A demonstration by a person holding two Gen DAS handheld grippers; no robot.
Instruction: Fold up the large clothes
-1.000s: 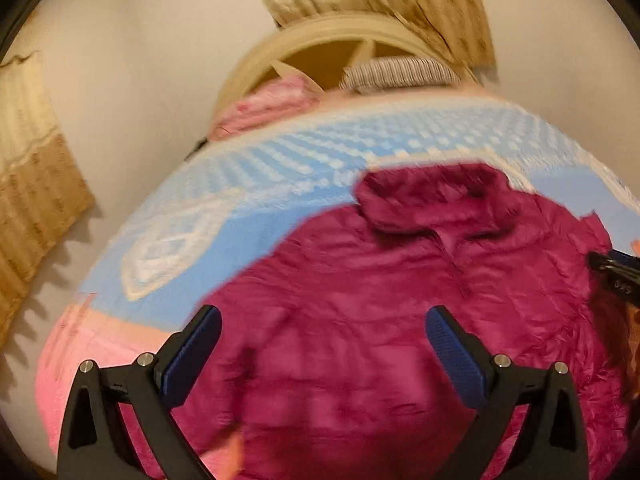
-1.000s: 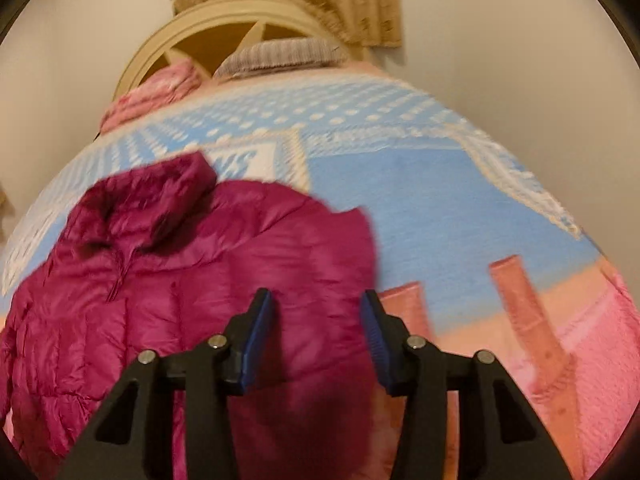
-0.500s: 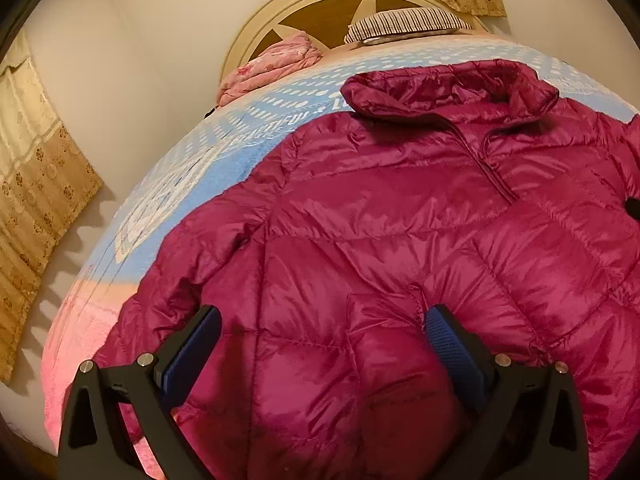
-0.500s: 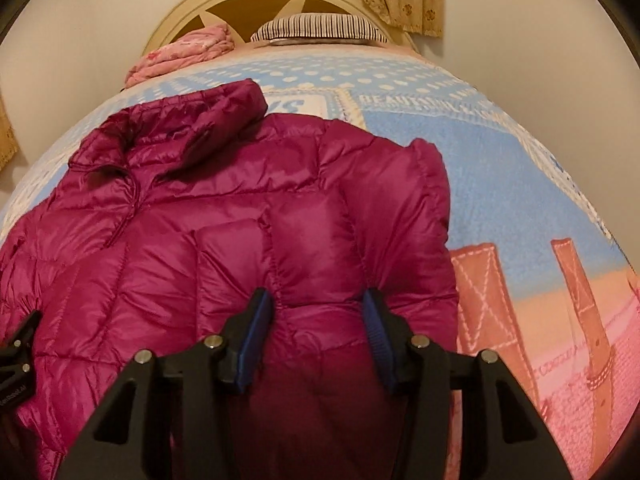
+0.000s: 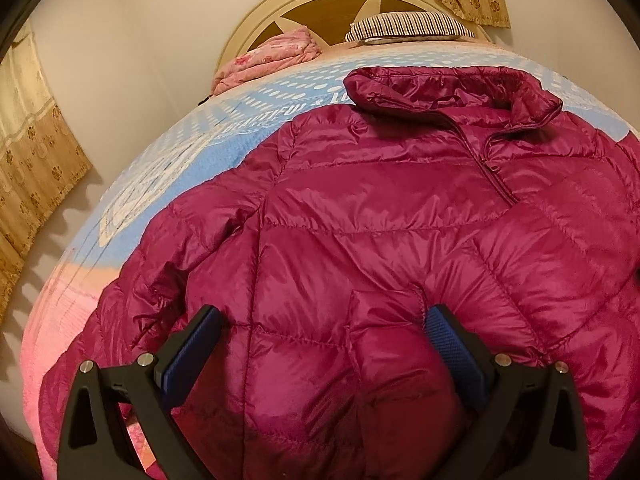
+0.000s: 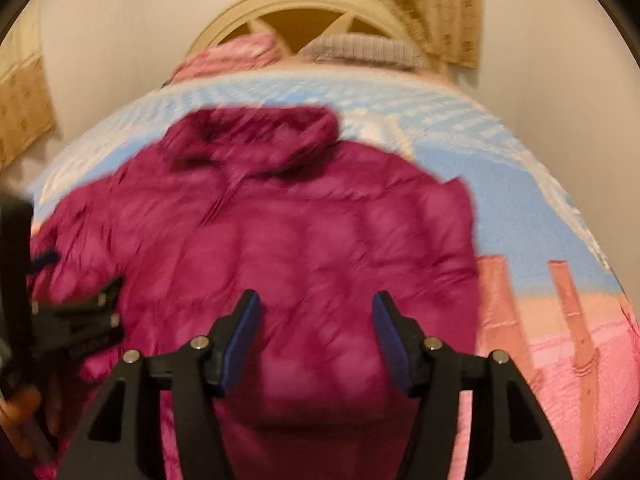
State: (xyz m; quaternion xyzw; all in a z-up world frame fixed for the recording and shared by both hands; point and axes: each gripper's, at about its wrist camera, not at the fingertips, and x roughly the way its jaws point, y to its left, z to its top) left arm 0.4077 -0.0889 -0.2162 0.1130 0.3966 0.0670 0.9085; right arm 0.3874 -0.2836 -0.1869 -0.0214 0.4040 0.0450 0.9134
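The magenta puffer jacket [image 5: 380, 240] lies front-up and spread across the blue and pink bedspread [image 5: 168, 168], collar [image 5: 448, 88] at the far end toward the headboard [image 5: 320, 4], hem at the near edge beneath me. Its left sleeve [image 5: 160, 264] runs down the left side, creased at the elbow.

My left gripper [image 5: 320, 344] hangs low over the near hem, jaws spread wide, with quilted fabric bulging between the pads; I cannot confirm either pad is pressing it, and nothing is clamped. My right gripper [image 6: 316, 332] stands over the right half of the jacket [image 6: 288, 240], jaws moderately open, holding nothing. The right view is blurred, so contact there cannot be judged.

Assessment of handling: the garment looks light, soft and puffy, with a glossy shell that is likely slippery. Thick padding will spring back and resist a crisp fold. I judge the best purchase to be on thin, stitched edges: the cuff, the hem seam, or the shoulder seam, rather than a puffed panel, which may squeeze out of the pads. No fold is made yet; the sleeves look the sensible first hold.
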